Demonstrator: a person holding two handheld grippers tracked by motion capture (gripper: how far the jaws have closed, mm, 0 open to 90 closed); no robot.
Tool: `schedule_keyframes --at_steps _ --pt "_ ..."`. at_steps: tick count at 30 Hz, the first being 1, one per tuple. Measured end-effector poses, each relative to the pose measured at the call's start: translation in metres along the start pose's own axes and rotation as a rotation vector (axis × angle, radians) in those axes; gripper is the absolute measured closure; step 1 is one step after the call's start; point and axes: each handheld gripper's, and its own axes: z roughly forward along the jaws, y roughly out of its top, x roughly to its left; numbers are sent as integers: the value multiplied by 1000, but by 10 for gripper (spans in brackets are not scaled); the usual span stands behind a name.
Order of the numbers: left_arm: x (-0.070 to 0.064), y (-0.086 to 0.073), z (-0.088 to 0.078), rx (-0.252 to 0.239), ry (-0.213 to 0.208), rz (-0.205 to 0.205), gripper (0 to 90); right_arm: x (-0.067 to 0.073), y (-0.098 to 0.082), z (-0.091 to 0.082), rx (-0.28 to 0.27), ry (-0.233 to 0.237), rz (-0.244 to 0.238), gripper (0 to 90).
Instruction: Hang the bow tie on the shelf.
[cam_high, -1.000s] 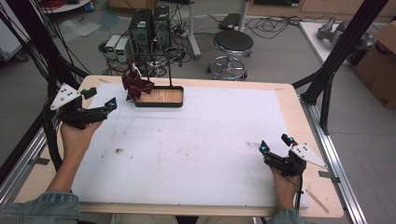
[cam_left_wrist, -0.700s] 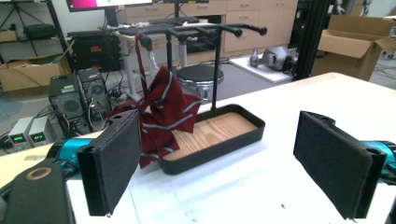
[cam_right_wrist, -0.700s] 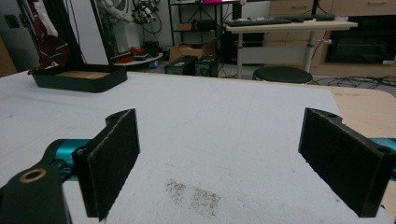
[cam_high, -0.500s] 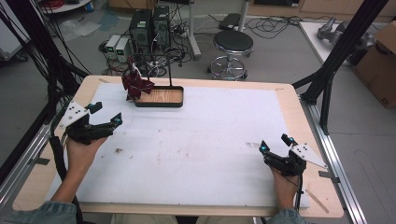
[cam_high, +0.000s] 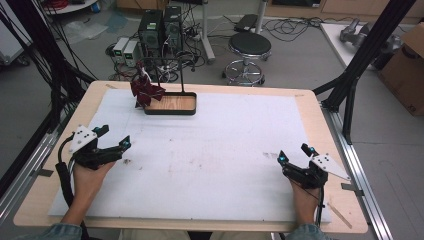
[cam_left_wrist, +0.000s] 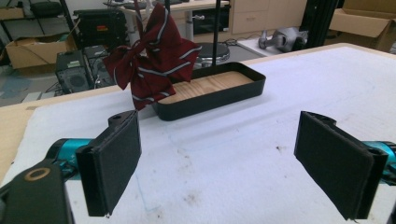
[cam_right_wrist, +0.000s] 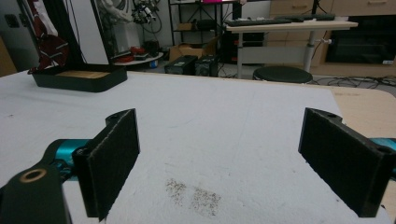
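A dark red striped cloth (cam_high: 145, 91) hangs bunched from a thin black stand (cam_high: 181, 75) above a black tray with a wooden floor (cam_high: 172, 104) at the far left of the white mat (cam_high: 220, 135). My left gripper (cam_high: 114, 136) rests open over the mat's left side, well short of the tray. In the left gripper view the jaws (cam_left_wrist: 219, 144) stand wide apart and empty, facing the cloth (cam_left_wrist: 156, 56) and tray (cam_left_wrist: 224, 91). My right gripper (cam_high: 294, 153) is open near the front right. Its jaws (cam_right_wrist: 224, 144) hold nothing, and the tray (cam_right_wrist: 79, 80) lies far off to the left.
Faint dark stains (cam_high: 272, 155) mark the mat. Black frame struts (cam_high: 357, 70) rise at the table's right, and cables hang at the left (cam_high: 45, 60). Beyond the far edge stand a stool (cam_high: 249, 47), computer cases (cam_high: 160, 27) and a cardboard box (cam_high: 407, 65).
My left gripper has drawn back from the far left toward the person and lowered over the mat. The right gripper has stayed put.
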Motion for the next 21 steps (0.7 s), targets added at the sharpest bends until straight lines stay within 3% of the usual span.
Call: schedule_keyframes --at_steps 7,21 --pt "-3 -13 -3 17 23 11 152 0 0 0 0 0 -3 116" --pt "-2 -18 -3 37 39 10 152 0 0 0 1 0 -4 116"
